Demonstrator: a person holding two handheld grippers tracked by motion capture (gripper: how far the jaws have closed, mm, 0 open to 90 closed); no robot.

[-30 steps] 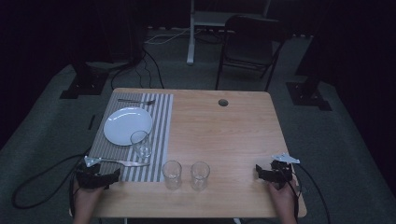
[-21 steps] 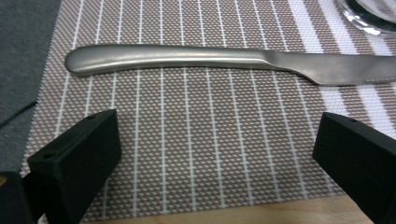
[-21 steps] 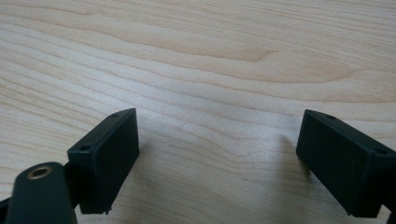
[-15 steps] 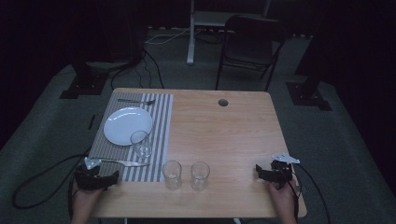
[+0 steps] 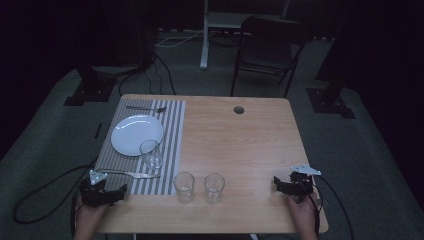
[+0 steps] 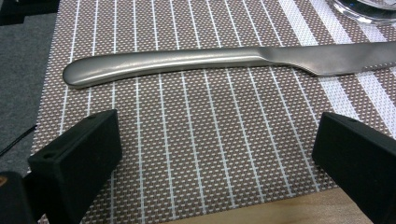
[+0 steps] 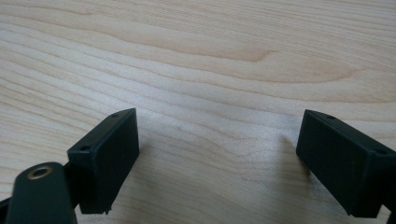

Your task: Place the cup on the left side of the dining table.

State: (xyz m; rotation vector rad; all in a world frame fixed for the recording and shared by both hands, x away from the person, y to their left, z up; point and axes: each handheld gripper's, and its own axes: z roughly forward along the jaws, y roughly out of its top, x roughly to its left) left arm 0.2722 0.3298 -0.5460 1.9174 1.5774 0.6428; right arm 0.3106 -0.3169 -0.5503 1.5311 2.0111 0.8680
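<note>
A steel knife (image 6: 224, 58) lies across the striped placemat (image 6: 196, 154), just ahead of my left gripper (image 6: 217, 140), which is open with nothing between its jaws. From above, that left gripper (image 5: 120, 190) rests at the placemat's (image 5: 175, 125) near left corner, with the knife (image 5: 131, 174) just beyond it. My right gripper (image 7: 217, 140) is open over bare wood. In the high view the right gripper (image 5: 278, 184) sits low near the table's front right edge. A white plate (image 5: 136, 134) and a fork (image 5: 146, 108) lie farther back on the placemat.
One drinking glass (image 5: 150, 153) stands on the placemat beside the plate, and its base (image 6: 364, 9) shows past the knife blade. Two more glasses (image 5: 184, 186) (image 5: 214, 187) stand on the wooden table (image 5: 240, 145) near the front. A cable hole (image 5: 239, 109) is at the back, with a chair (image 5: 270, 47) behind the table.
</note>
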